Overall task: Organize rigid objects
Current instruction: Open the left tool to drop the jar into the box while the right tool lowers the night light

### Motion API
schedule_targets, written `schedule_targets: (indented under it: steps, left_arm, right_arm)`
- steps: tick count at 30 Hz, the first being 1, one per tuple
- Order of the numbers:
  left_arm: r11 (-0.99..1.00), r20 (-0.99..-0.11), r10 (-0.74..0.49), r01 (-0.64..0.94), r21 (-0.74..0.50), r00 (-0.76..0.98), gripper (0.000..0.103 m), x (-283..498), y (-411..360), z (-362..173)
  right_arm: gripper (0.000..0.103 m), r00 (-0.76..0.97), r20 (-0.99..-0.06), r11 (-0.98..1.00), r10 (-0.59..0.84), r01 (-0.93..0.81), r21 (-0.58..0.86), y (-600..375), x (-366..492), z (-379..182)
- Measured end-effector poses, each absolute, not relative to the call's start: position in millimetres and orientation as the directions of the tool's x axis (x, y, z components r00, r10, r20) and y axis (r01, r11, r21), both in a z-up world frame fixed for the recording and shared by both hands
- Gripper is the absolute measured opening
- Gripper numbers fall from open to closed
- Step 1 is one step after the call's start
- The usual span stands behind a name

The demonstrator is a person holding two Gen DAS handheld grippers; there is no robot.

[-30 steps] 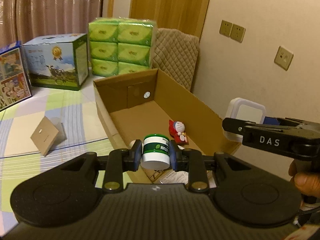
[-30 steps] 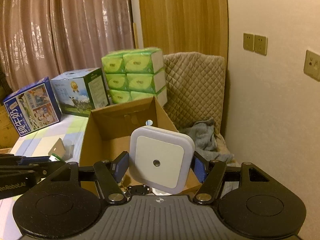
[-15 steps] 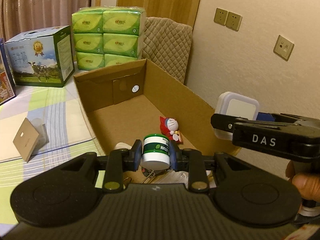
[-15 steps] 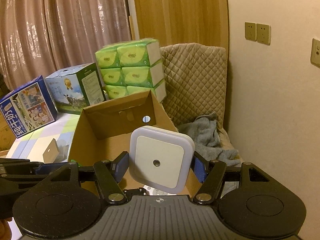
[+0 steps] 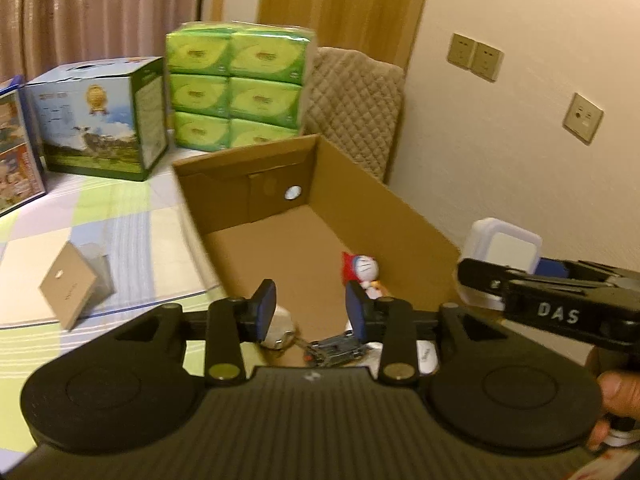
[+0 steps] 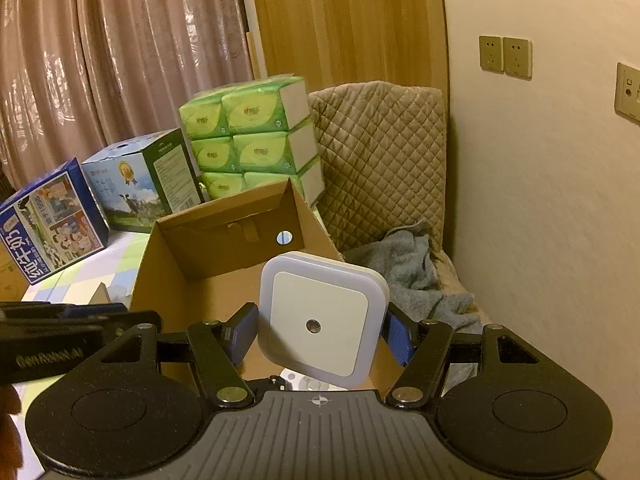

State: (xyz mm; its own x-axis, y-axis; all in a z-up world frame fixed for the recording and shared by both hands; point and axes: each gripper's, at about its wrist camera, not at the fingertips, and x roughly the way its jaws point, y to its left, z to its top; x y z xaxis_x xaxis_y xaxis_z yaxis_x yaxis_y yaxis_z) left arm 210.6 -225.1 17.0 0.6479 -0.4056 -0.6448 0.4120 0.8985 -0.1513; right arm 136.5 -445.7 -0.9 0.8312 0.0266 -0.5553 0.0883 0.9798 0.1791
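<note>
Two grippers hang over the near end of an open cardboard box [image 5: 360, 216]. Nearest, the left gripper [image 5: 311, 312] has its jaws spread apart with nothing between the blue pads [image 5: 266, 310]. Just beneath them, on the box floor, lie a small white rounded item [image 5: 280, 330], a little circuit board [image 5: 334, 348] and another white piece [image 5: 426, 354] — what each one is cannot be told. At the box's right wall the right gripper [image 6: 320, 330] has its jaws closed on a square white night light [image 6: 318, 318], held tilted above the near right corner; the left wrist view shows the same light poking up behind the black gripper body marked DAS. Farther into the box, a small blue-and-red cartoon figure [image 5: 362, 270] rests against the right wall. Outside, on the checked surface to the left, a brown card [image 5: 68, 294] stands tilted. Beyond the box sit a milk carton [image 5: 104, 120], a stack of green tissue packs [image 5: 236, 88] and a quilted cushion [image 6: 380, 152] — a grey cloth [image 6: 416, 272] is bunched below it.
</note>
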Motion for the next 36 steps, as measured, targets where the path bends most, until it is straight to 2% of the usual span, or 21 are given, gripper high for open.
schedule_targets:
  steps: [36]
  left_arm:
    - [0.923, -0.664, -0.361, 0.351, -0.155, 0.655, 0.035, 204.0, -197.8, 5.0]
  right_arm:
    - [0.063, 0.804, -0.590, 0.981, 0.078, 0.044, 0.191, -417.2, 148.6, -13.4]
